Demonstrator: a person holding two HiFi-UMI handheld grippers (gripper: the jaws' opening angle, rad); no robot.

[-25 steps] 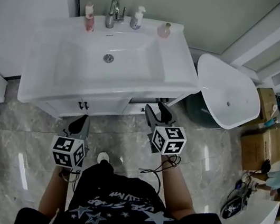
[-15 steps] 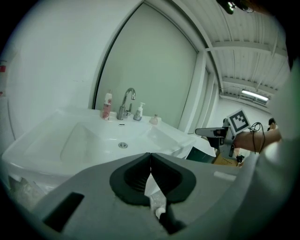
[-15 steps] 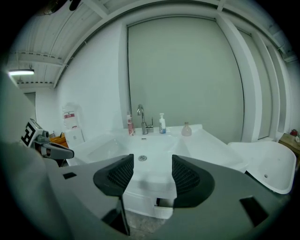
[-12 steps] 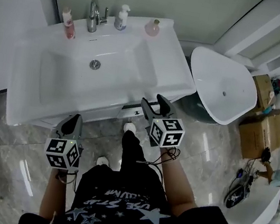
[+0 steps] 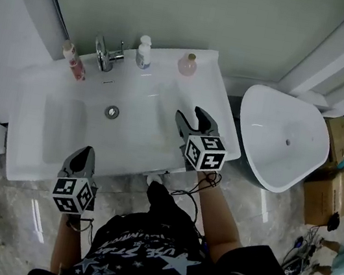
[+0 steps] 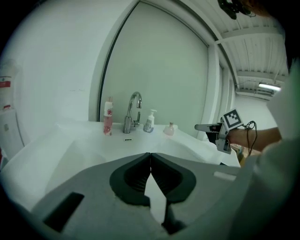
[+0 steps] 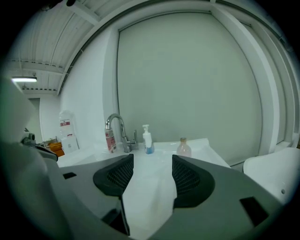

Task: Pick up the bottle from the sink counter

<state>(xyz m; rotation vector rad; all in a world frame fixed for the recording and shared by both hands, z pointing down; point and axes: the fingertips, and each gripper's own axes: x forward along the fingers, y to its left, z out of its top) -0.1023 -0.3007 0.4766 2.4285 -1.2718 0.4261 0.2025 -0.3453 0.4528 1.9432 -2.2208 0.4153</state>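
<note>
Three bottles stand along the back of the white sink counter point(image 5: 29, 161): a slim pink-labelled bottle point(image 5: 73, 61) left of the tap, a white pump bottle point(image 5: 144, 51) right of it, and a small round pink bottle point(image 5: 187, 64) further right. My right gripper point(image 5: 191, 116) hovers over the counter's right part, jaws open wide and empty, pointing at the round pink bottle point(image 7: 183, 148) and the pump bottle point(image 7: 148, 139). My left gripper point(image 5: 83, 153) is shut and empty at the counter's front edge. From the left gripper view, the right gripper point(image 6: 208, 127) shows at the right.
A chrome tap point(image 5: 104, 56) stands behind the basin with its drain point(image 5: 112, 112). A white oval tub point(image 5: 283, 140) stands right of the counter, with cardboard boxes point(image 5: 331, 188) beyond it. The wall rises directly behind the bottles.
The person has stepped up to the sink. My right gripper moved from in front of the cabinet to above the counter's right part. The left gripper came up to the front edge.
</note>
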